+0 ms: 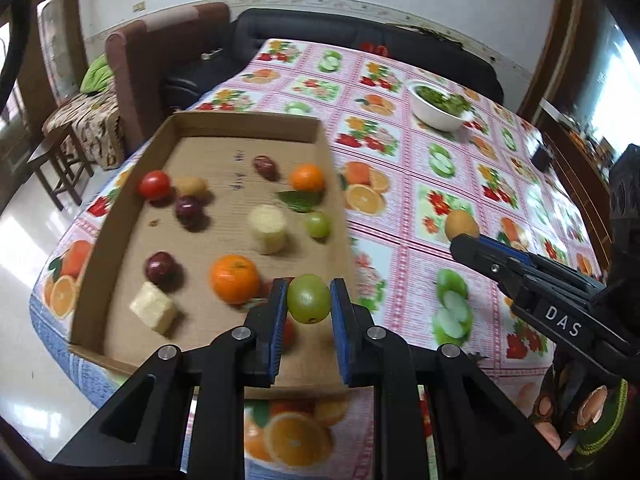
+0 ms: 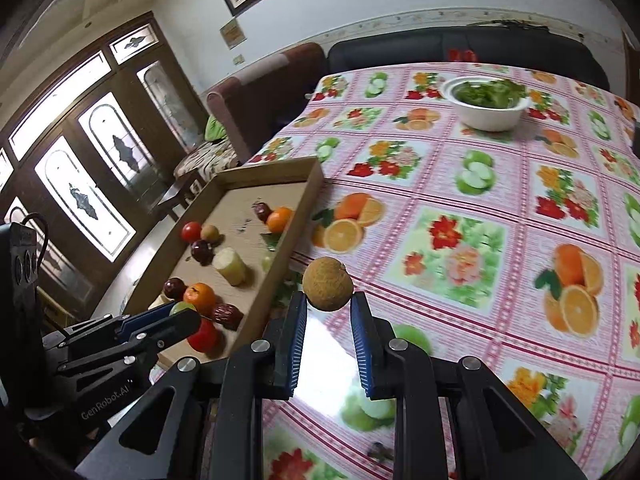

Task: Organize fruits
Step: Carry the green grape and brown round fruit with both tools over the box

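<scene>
My left gripper (image 1: 309, 296) is shut on a green grape (image 1: 309, 298), held above the near right corner of a shallow cardboard tray (image 1: 132, 184). In the tray lie two oranges (image 1: 235, 279), a red tomato (image 1: 154, 185), dark plums (image 1: 161, 267), another green grape (image 1: 318, 224) and pale yellow chunks (image 1: 267, 228). My right gripper (image 2: 329, 300) is shut on a round tan-brown fruit (image 2: 327, 283) above the fruit-print tablecloth (image 2: 460, 240), just right of the tray (image 2: 308, 188). In the left wrist view that gripper (image 1: 466, 240) reaches in from the right with the brown fruit (image 1: 461, 224).
A white bowl of green leaves (image 2: 486, 114) stands at the far side of the table. A dark sofa (image 1: 360, 40) and a brown armchair (image 1: 132, 64) stand behind the table, with a small wooden stool (image 1: 56, 164) at the left. A person's sleeve (image 1: 584, 412) shows at lower right.
</scene>
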Tool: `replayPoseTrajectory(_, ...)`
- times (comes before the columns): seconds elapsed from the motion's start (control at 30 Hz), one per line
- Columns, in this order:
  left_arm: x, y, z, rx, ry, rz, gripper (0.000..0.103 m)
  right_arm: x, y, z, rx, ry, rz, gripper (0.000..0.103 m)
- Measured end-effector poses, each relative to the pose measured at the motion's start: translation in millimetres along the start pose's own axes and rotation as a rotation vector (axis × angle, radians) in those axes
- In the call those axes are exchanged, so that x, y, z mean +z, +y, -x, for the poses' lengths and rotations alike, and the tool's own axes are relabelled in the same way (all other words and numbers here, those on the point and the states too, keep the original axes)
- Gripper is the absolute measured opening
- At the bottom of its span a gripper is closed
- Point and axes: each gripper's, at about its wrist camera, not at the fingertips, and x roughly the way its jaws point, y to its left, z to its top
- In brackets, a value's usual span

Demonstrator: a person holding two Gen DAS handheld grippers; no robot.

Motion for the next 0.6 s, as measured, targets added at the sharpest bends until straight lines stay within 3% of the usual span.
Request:
replayPoseTrajectory(0.27, 5.2, 45.9, -0.9, 0.046, 0.002, 0.086, 0.019, 14.6, 24.3, -19.5, 0.044, 0.017, 0.042, 0.023)
replayPoseTrajectory(0.6, 10.5, 67.7, -4.6, 0.062, 0.001, 0.127, 0.019, 26.4, 48.8, -43.7, 0.079, 0.051, 0.081, 0.022)
